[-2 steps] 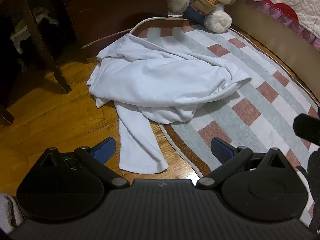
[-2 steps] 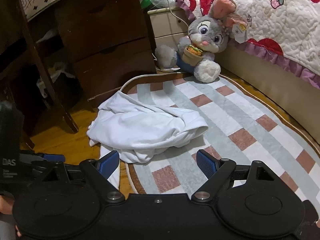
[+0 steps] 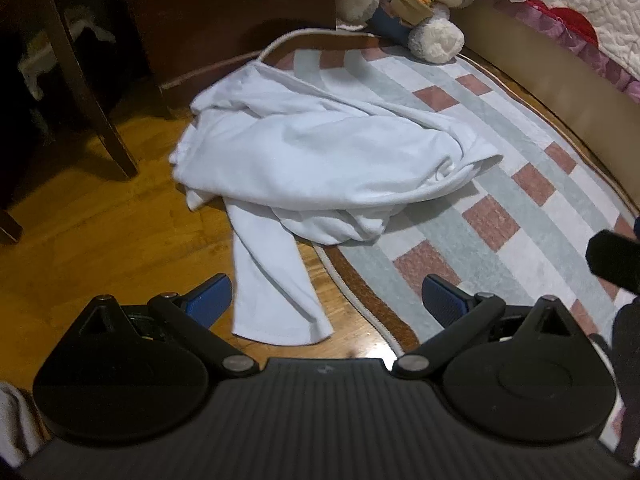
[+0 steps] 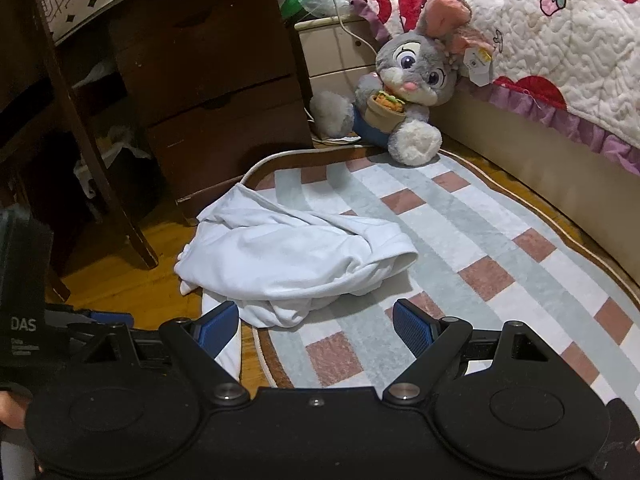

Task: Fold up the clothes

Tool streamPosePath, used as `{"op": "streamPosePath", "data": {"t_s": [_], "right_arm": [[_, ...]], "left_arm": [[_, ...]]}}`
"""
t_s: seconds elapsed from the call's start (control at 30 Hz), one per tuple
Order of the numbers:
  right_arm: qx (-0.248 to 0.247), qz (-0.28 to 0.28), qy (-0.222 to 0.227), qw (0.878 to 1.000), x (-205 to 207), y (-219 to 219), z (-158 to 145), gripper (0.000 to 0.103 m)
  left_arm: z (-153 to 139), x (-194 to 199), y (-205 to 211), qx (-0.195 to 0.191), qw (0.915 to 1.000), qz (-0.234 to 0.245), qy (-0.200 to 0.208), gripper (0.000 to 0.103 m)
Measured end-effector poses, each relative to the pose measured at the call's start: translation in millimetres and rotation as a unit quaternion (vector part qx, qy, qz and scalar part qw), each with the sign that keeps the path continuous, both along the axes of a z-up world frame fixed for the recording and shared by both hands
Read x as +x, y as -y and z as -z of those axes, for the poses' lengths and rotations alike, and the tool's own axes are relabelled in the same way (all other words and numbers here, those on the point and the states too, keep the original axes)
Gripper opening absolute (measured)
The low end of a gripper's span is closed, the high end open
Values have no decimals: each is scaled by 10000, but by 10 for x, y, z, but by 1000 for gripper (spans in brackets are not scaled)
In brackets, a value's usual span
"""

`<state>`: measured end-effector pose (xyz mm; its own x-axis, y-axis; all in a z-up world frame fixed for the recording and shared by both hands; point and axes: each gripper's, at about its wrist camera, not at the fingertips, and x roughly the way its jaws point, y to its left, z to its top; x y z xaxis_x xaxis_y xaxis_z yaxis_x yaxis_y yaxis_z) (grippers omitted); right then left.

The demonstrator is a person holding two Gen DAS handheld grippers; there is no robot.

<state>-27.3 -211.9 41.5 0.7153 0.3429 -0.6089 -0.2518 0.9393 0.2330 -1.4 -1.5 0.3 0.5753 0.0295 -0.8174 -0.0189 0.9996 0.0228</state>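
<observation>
A crumpled white garment (image 3: 320,160) lies in a heap, half on the checked rug (image 3: 520,216) and half on the wooden floor. One sleeve (image 3: 276,292) trails toward me over the boards. My left gripper (image 3: 324,300) hovers above the sleeve's end, tilted down, open, its blue pads wide apart and touching nothing. In the right wrist view the same garment (image 4: 288,264) lies ahead. My right gripper (image 4: 316,322) stands open just short of the heap's near edge, nothing between its pads. The left gripper's body shows at the left edge there.
A grey plush rabbit (image 4: 408,92) sits at the rug's far end against the bed (image 4: 540,148) with a strawberry quilt. Dark wooden drawers (image 4: 216,92) and a chair leg (image 3: 100,100) stand left of the garment. Wooden floor (image 3: 100,240) lies at the left.
</observation>
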Motion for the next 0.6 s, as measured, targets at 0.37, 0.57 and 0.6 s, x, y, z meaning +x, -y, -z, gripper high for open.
{"op": "streamPosePath", "data": {"t_s": [0.37, 0.57, 0.6], "right_arm": [[-140, 135, -353, 9992, 66, -14, 171, 87], [46, 178, -552, 9983, 81, 3, 302, 87], [21, 166, -524, 9985, 72, -7, 301, 87]], "left_arm": [[129, 70, -166, -420, 9989, -164, -129, 103], [148, 47, -226, -521, 9984, -192, -125, 103], [145, 41, -231, -500, 9985, -198, -109, 103]]}}
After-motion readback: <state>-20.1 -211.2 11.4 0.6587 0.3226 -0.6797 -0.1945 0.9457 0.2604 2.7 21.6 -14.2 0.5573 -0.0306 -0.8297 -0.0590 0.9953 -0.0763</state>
